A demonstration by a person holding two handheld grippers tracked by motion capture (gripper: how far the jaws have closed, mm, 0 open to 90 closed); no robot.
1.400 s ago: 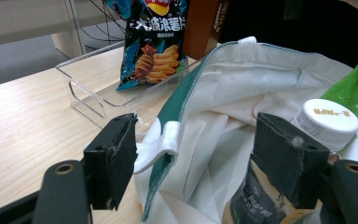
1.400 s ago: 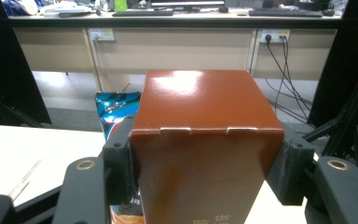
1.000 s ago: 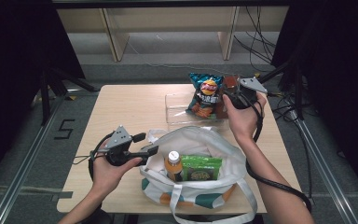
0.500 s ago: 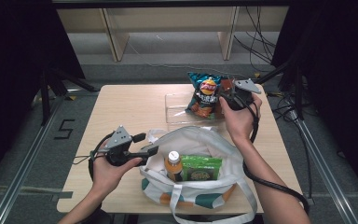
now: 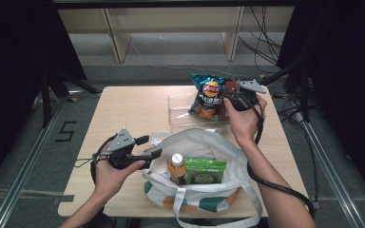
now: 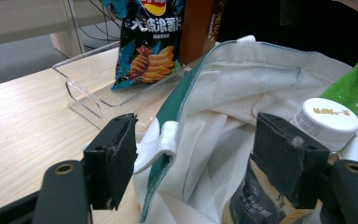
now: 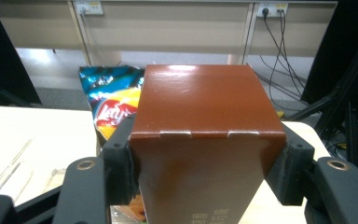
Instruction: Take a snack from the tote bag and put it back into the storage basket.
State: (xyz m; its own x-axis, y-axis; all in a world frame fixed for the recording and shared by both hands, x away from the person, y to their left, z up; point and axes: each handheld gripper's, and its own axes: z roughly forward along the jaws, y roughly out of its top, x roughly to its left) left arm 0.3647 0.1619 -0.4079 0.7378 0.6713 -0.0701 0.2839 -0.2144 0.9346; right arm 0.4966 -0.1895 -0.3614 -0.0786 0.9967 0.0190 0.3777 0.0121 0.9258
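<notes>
Right gripper (image 7: pixel 205 163) pinching brown box (image 7: pixel 205 116) | left gripper (image 6: pixel 200 163) spread, apparently holding tote bag (image 6: pixel 223 93) rim | we risk toppling far chip bag (image 7: pixel 112 100).

Left claw (image 5: pixel 153 153) agape; right claw (image 7: pixel 205 163) clamped.

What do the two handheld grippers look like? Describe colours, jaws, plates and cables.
Both are black. The left gripper and right gripper each carry a grey three-cornered plate on top and trail a black cable. Each has two blocky black jaws with flat pads and round screw holes.

the pale wooden table (image 5: pixel 123 107) bears a clear tray (image 5: pixel 180 110) and a white tote bag (image 5: pixel 228 152).
</notes>
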